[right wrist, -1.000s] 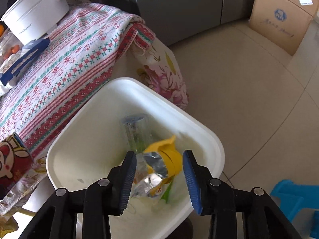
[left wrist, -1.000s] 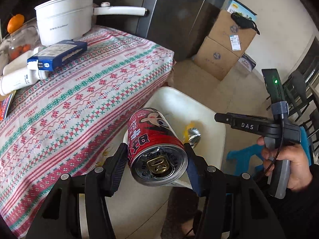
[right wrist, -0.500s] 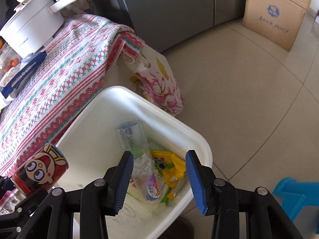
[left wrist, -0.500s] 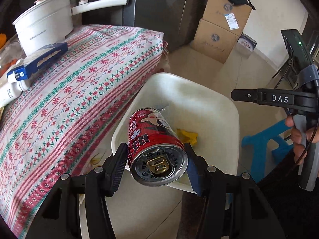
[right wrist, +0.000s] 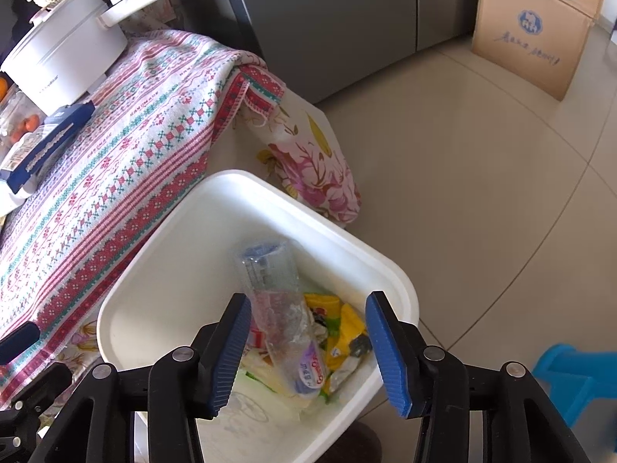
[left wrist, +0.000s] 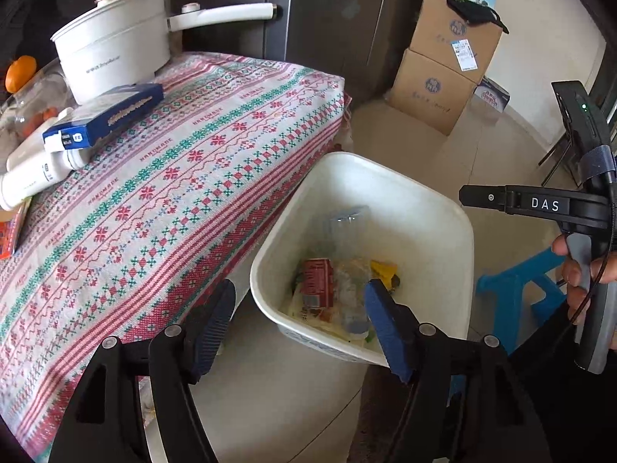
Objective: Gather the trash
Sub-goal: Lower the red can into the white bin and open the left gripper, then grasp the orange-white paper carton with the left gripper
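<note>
Now the red can point(left wrist: 317, 282) lies on its side in the white bin point(left wrist: 439, 208), among a clear bottle point(right wrist: 275, 293) and yellow wrappers point(right wrist: 343, 328). In the left wrist view the can sits at about 5 o'clock from the frame's centre, low in the bin, just left of the bottle. The left gripper point(left wrist: 300, 324) hangs above the bin's near rim with its jaws spread wide and nothing between them. The right gripper point(right wrist: 304, 351) is likewise wide open and empty, over the bottle and wrappers. A hand point(left wrist: 582, 270) holds the right gripper's handle at 3 o'clock in the left view. The bin stands beside a table under a patterned cloth point(left wrist: 162, 193); on it, toward 10 o'clock, are a white pot point(left wrist: 112, 50) and a blue box point(left wrist: 104, 119). Cardboard boxes point(left wrist: 443, 65) stand at 1 o'clock.
</note>
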### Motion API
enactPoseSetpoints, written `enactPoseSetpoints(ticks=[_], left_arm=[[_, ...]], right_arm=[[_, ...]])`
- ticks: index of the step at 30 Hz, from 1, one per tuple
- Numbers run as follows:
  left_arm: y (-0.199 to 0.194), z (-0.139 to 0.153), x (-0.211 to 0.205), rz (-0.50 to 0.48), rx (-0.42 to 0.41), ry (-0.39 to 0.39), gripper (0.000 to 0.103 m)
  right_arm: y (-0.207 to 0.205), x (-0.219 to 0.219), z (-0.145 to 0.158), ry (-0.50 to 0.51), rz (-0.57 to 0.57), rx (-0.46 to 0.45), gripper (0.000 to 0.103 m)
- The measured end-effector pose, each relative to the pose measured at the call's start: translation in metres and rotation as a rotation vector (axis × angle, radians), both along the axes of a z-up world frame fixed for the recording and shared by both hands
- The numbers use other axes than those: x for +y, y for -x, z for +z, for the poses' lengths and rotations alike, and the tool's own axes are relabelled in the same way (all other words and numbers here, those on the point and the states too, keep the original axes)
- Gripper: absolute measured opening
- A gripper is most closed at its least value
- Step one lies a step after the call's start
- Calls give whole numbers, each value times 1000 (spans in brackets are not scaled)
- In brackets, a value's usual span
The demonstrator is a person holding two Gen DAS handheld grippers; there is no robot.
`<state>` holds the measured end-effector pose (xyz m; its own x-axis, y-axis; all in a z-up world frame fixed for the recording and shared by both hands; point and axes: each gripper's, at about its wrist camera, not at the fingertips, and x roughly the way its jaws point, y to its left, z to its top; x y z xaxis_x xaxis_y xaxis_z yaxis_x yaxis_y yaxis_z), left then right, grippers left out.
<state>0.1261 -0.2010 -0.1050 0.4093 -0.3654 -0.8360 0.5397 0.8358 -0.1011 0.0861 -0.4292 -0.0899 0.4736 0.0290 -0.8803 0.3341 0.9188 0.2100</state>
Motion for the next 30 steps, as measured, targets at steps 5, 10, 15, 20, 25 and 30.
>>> enactPoseSetpoints(ticks=[5, 10, 15, 20, 25, 30], left_arm=[[-1, 5, 23, 50, -1, 5, 77], [-5, 11, 52, 118, -6, 14, 82], [-13, 17, 90, 214, 0, 32, 86], [-26, 21, 137, 325, 6, 41, 86], [-43, 31, 189, 442, 2, 52, 86], [-64, 42, 232, 522, 5, 61, 86]], right_arm=[[-5, 10, 4, 2, 15, -11, 57], [-12, 26, 10, 13, 47, -21, 63], [-21, 48, 15, 30, 88, -29, 70], [-36, 78, 21, 64, 158, -27, 73], [-58, 110, 30, 82, 241, -33, 74], [-84, 143, 45, 83, 311, -51, 77]])
